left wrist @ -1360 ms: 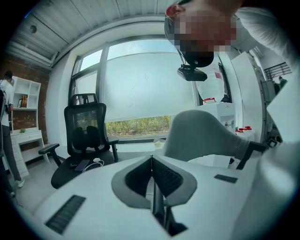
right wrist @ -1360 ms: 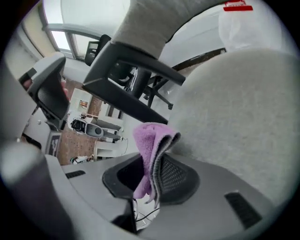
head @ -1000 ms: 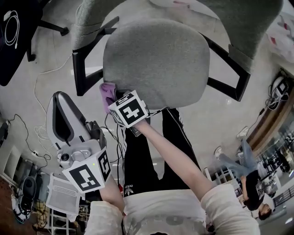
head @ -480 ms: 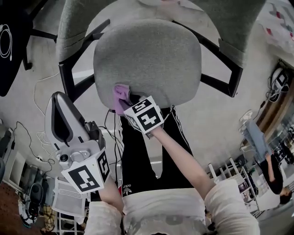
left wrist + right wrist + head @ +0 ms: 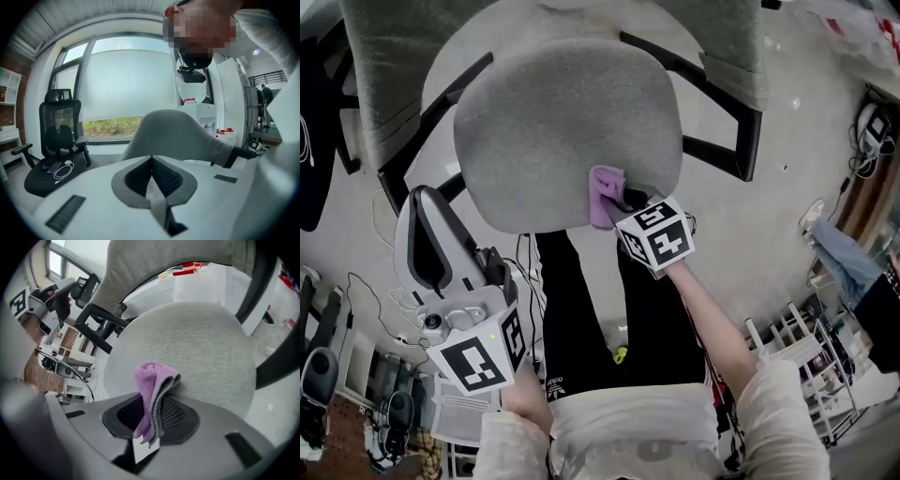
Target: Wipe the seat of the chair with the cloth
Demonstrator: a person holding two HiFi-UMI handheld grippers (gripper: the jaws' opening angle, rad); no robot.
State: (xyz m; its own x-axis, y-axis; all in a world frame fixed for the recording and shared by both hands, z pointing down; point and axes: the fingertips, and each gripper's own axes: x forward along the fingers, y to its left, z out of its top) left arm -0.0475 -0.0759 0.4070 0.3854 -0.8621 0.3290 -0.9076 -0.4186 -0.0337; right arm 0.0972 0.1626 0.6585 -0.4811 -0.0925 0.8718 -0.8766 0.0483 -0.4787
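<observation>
Right gripper view: cloth (image 5: 152, 390) clamped for wiping.
The right gripper (image 5: 150, 416) has its jaws closed on the folded purple cloth and presses it onto the seat (image 5: 197, 348) at the seat's near edge, probably mid-stroke. Only the left gripper view shows the left gripper (image 5: 152, 164) jaws: together, empty, held clear of the seat.

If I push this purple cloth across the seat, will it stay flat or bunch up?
Probably floppy: the cloth folds over itself where the right claw pinches it, so it may bunch or roll under. The seat looks like rough woven fabric, so expect drag rather than sliding.
</observation>
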